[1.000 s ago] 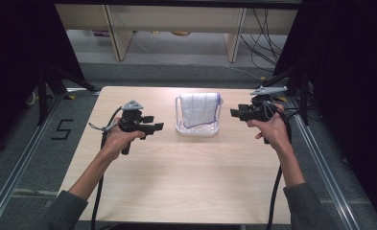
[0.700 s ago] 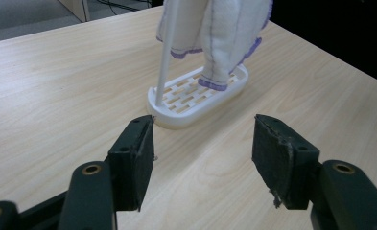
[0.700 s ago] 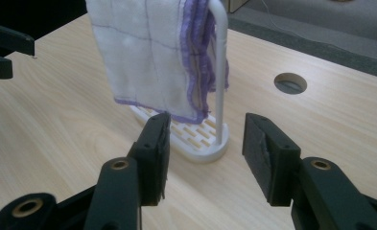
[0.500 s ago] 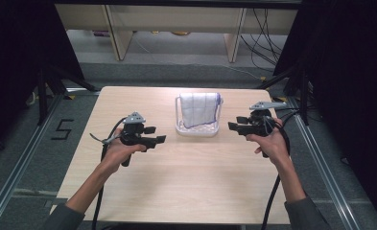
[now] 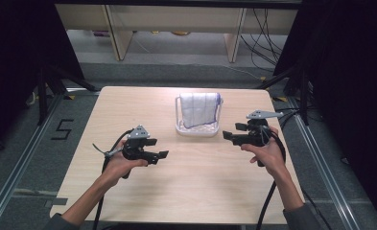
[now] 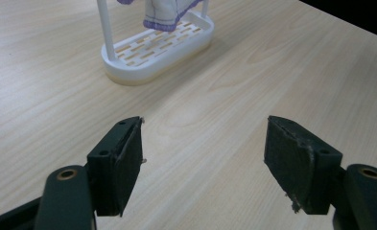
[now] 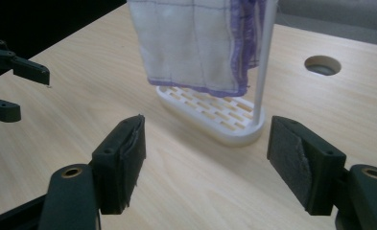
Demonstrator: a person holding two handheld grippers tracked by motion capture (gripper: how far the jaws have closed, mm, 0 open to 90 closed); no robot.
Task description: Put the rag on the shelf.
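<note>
On the counter [image 5: 128, 201], both released claws, left claw [image 5: 158, 148] and right claw [image 5: 230, 132], having just been opening with nothing between them, are flanking the cloth [image 5: 200, 108] on its rack [image 5: 196, 129]; approaching its 2 lower corners evenly seems wisest

- The right tool [image 7: 205, 160] rises from the bottom edge; its two black jaws with worn dark pads stand wide apart, having just been opening, with nothing between them but bare desk.
- A light wooden desk [image 7: 80, 96] with fine grain spreads beneath.
- A white oval plastic rack [image 7: 210, 114] with a slotted base stands on the desk just beyond the jaws, a thin white post rising at its right end.
- A white cloth with purple lines and edging [image 7: 195, 43] hangs over the rack, its hem just above the base.
- A round hole [image 7: 322, 64] sits in the desk at the upper right.
- The left tool [image 7: 13, 88] shows at the left edge, its black jaws apart.
</note>
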